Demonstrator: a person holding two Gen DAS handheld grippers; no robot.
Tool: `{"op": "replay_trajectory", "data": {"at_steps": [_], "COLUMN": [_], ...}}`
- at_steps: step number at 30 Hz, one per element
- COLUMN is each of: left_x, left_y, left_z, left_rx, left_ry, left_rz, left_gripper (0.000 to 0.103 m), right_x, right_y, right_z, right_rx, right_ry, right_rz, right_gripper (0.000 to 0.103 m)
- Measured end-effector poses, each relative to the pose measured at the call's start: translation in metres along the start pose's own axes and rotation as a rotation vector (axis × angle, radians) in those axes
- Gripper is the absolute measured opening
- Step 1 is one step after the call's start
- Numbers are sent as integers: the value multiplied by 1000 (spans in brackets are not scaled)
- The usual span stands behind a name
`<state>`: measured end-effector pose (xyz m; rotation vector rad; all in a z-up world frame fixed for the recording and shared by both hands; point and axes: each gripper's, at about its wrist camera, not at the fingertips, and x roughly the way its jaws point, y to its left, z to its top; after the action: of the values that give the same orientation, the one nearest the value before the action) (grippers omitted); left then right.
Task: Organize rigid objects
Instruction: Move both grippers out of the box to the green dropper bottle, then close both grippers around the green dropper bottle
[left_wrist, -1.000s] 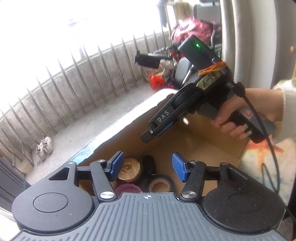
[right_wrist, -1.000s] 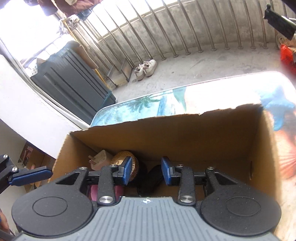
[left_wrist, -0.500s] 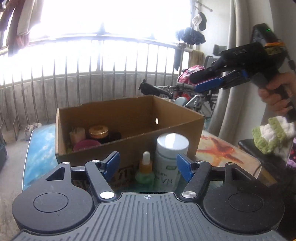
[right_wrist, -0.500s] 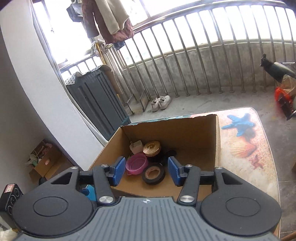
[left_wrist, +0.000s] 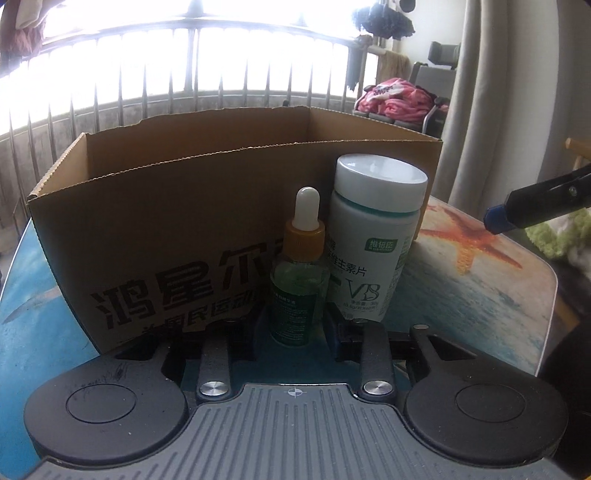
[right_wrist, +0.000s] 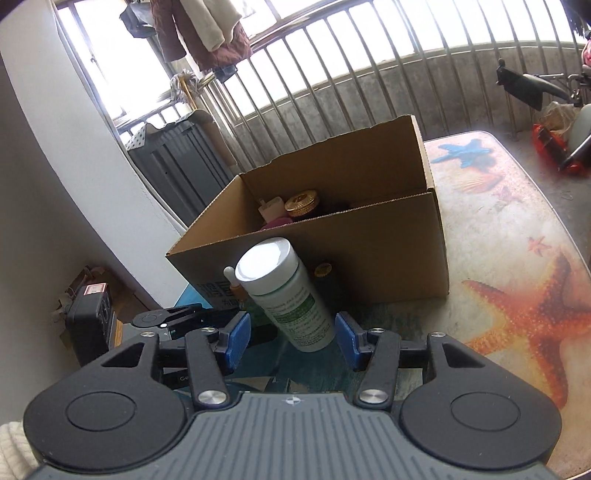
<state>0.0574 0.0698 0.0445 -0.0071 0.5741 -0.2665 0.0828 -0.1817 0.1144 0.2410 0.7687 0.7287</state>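
Closing time for the left claw (left_wrist: 295, 338): its jaws are narrowing around the small green glass dropper bottle with an amber collar and white rubber bulb (left_wrist: 297, 280), which sits between them, though actual pad contact can't be told yet. For a good grab, the squeeze should probably be kept low on the glass body, not the bulb, and the lift made straight up so the neighbour isn't knocked. That neighbour, a white plastic vitamin bottle with a wide white cap and green label (right_wrist: 286, 295), is framed by the right claw (right_wrist: 291, 338), held moderately wide with gaps on both sides. Both bottles are stood upright on the ocean-print surface (left_wrist: 480, 295), just in front of the brown cardboard box (left_wrist: 166, 221).
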Motion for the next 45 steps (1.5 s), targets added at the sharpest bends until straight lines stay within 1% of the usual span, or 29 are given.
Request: {"op": "replay_trajectory", "data": {"at_steps": [5,10,13,19,22,27,28,30,31,32,38,42,45], "left_x": [-2,-10,-20,-41,-50,-58,-59,-60,-61,-61,-57,-62,-69], "left_y": [-4,-7,-9,-19,-20,-24,-24,-25,-26,-26,-31,-38,-42], "left_z": [-3,-8,-15,-32,-40,-49,-50,-51,-52,-52,-45,-28,-9], "left_rx": [21,35,40,67,58,65,67,73,83,95,103,126,144], "left_ry": [5,33,40,50,45,36,34,30,29,25,29,18,-2], "left_rz": [5,-16,-36,-86,-122,-145,-149,-155,-147,-142,-149,-148,-148], "left_gripper": [31,31,31,31,31,31,31,31,31,31,31,31,31], "right_x": [1,12,18,32,36,44,45,47,49,48,41,26,10], "right_y": [10,24,34,44,47,53,55,60,62,62,70,74,79], "right_z": [-9,-16,-24,-43,-50,-56,-57,-61,-63,-66,-68,-61,-48], "right_rx": [-21,-37,-59,-48,-48,-79,-98,-134,-146,-164,-200,-212,-234], "right_ry": [4,41,61,101,103,134,139,135,142,132,111,81,48], "right_rz": [0,46,62,114,144,133,120,89,78,67,39,44,44], "right_gripper": [54,54,54,54,59,59,57,49,43,42,41,41,41]}}
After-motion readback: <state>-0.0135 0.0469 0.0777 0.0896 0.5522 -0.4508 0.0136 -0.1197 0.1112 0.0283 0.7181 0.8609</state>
